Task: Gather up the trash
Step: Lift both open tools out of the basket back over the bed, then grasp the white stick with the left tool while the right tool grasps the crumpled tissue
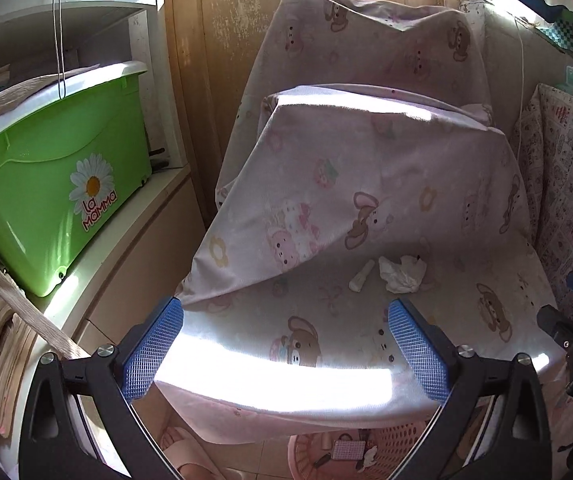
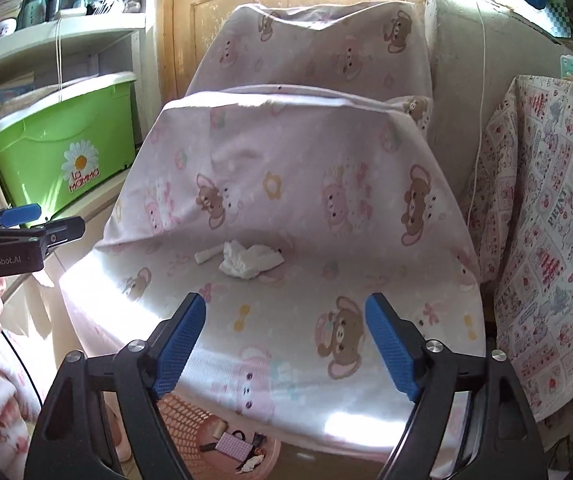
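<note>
Crumpled tissue (image 2: 251,261) and small paper roll (image 2: 208,255) just left of it lay on the covered seat (image 2: 286,320). Left gripper (image 1: 285,350) and right gripper (image 2: 285,344) both hung wide, empty, short of the tissue. Risk: pads could snag the loose cover under the tissue, or nudge the roll off toward the pink basket (image 2: 174,420) below.

Sheet-covered seat (image 2: 286,340): crumpled tissue (image 2: 248,262), paper roll (image 2: 206,255).

A crumpled white tissue (image 1: 403,274) lies on the pink printed sheet (image 1: 326,200), near the foot of the sheet's raised fold. Just left of it, barely apart, lies a small white paper roll (image 1: 361,275), tilted, one end toward the tissue.
</note>
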Action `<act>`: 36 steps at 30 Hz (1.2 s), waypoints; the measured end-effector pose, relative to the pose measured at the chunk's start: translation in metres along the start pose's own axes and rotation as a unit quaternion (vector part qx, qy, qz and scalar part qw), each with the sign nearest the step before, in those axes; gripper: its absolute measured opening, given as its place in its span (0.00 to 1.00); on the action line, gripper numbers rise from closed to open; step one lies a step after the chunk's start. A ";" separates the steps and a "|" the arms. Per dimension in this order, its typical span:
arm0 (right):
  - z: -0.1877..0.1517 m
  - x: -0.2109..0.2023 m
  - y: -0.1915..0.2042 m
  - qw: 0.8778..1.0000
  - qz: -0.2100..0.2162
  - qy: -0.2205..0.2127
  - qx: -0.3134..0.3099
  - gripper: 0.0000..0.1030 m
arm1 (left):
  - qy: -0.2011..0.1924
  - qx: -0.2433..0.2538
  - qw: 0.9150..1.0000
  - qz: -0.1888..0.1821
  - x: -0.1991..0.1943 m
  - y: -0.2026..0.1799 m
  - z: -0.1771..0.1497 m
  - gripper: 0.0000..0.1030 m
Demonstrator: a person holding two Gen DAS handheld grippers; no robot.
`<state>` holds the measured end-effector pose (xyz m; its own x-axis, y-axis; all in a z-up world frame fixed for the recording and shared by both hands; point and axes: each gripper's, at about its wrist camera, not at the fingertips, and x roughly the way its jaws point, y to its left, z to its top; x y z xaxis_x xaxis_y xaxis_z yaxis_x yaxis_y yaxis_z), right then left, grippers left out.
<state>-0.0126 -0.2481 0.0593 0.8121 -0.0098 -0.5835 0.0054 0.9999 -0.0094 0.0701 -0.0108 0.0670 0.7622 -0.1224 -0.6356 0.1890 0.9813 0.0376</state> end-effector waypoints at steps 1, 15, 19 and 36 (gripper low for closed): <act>0.009 0.000 -0.005 1.000 -0.001 -0.008 0.003 0.83 | -0.007 0.002 1.000 -0.001 0.001 0.000 0.008 0.99; 0.023 0.058 -0.049 0.998 -0.020 -0.010 0.053 0.86 | 0.101 -0.026 0.993 -0.057 0.090 0.004 -0.011 0.90; 0.022 0.076 -0.043 0.998 -0.049 -0.006 0.026 0.86 | 0.094 -0.023 0.991 -0.090 0.090 -0.005 -0.011 0.88; 0.020 0.106 -0.026 0.998 -0.018 0.045 0.027 0.86 | 0.118 -0.004 0.979 -0.166 0.142 -0.047 -0.006 0.28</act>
<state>0.0848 -0.2755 0.0139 0.7545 -0.0443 -0.6548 0.0678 0.9976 0.0107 0.1661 -0.0740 -0.0294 0.4952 -0.3986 -0.7719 0.3964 0.8943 -0.2075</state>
